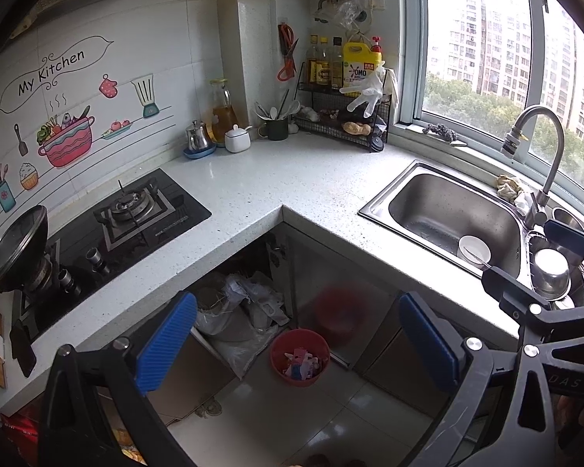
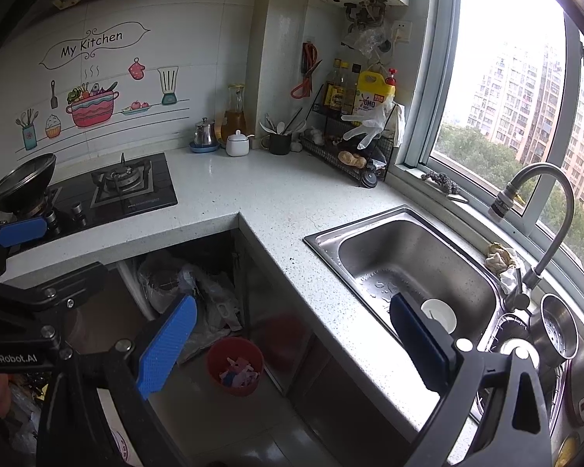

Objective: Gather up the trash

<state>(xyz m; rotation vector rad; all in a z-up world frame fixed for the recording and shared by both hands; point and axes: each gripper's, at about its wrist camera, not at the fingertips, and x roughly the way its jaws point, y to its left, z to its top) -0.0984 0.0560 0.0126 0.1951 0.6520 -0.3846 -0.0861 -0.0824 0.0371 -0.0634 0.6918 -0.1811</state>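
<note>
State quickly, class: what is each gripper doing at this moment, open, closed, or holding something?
Left gripper: open, holding nothing, above the red bin.
Right gripper: open, holding nothing.

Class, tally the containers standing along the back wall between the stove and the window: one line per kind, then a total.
Dark sauce bottles on the wire rack: 3
Yellow detergent jug: 1
Glass oil carafe: 1
Steel pot on blue saucer: 1
White lidded jar: 1
Dark utensil mug: 1
Total: 8
</note>
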